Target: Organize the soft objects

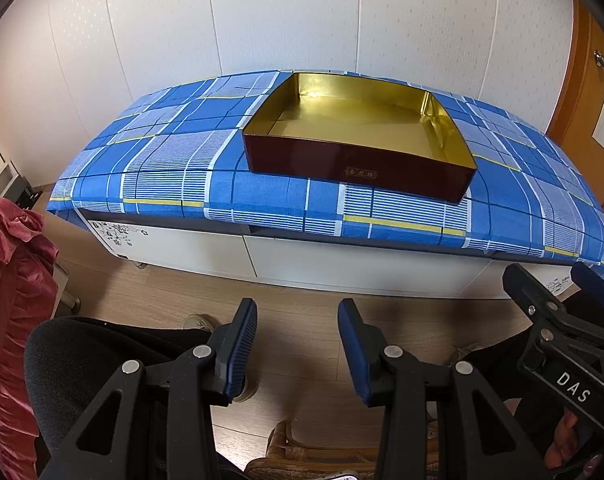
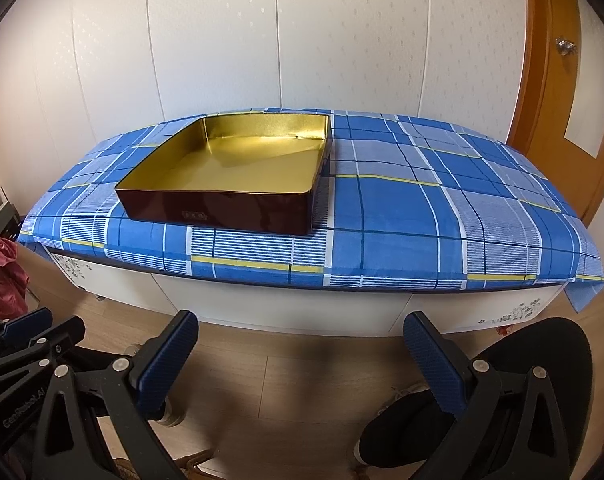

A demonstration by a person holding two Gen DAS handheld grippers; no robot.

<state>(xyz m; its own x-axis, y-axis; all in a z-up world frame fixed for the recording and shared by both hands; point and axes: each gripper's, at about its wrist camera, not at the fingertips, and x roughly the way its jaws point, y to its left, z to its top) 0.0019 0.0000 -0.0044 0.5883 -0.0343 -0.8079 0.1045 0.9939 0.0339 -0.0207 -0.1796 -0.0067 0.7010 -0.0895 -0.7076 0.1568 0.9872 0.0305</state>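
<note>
Both grippers hung low in front of the counter (image 2: 262, 312), over the wood floor, w/ nothing in them. The left gripper (image 1: 298, 350) had its blue fingers (image 1: 242, 354) a little way apart, w/ only floor showing in the gap. The right gripper (image 2: 302, 364) had its fingers (image 2: 168, 360) spread much wider, also w/ nothing between.

The box (image 1: 360, 168), dark red outside and gold inside, sat on the blue checked cloth (image 2: 402, 208) on top of the counter. It was empty. No soft thing lay on the cloth or in the box. The only soft thing in view was a pink-red bundle of cloth (image 1: 10, 280) low on the left side, near the left gripper but not touching it. I couldn't tell if that was the thing to tidy.

My guess: the job had not really begun. A good first move would be to open the left fingers wider before reaching, grab a thick fold so it won't slip, then lift it high enough to clear the box's front wall.
</note>
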